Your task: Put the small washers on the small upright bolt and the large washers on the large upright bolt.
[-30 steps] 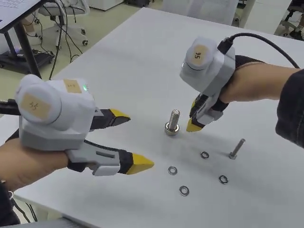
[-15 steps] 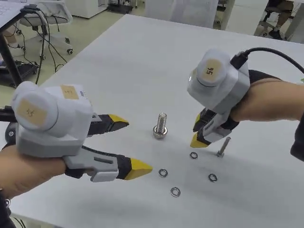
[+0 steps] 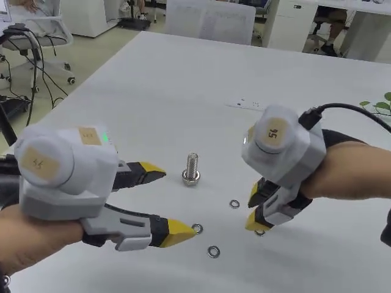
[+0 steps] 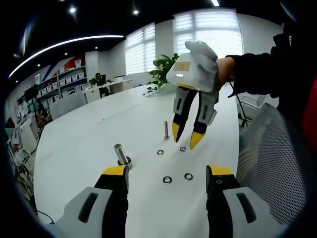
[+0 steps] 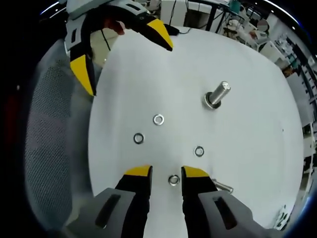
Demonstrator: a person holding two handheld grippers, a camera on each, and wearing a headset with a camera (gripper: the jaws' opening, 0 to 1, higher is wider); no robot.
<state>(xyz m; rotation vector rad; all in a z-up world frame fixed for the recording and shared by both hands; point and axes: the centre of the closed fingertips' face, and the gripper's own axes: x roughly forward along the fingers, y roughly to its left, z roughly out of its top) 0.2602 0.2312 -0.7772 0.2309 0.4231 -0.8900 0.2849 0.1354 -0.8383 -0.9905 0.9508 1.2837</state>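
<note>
The large upright bolt [image 3: 191, 169] stands mid-table, threads up; it is also in the left gripper view [image 4: 120, 154] and the right gripper view [image 5: 215, 95]. The small upright bolt [image 4: 166, 130] stands behind my right gripper [image 4: 185, 141]. Several small washers lie flat in front of the bolts, among them one [image 3: 234, 204], another [image 3: 197, 229] and a third [image 3: 213, 251]. My right gripper [image 3: 253, 210] points down, open a little, its tips [image 5: 167, 172] on either side of one washer [image 5: 173, 179]. My left gripper [image 3: 170, 200] hovers wide open and empty, left of the washers.
The white table [image 3: 183, 91] stretches far beyond the bolts. A small printed label [image 3: 244, 104] lies on it further back. Office chairs and cables stand on the floor to the left, off the table edge. A potted plant [image 4: 163, 74] sits at the far end.
My right gripper has moved from beside the large bolt toward me and down, over a washer near the small bolt. The left gripper has stayed open in much the same place.
</note>
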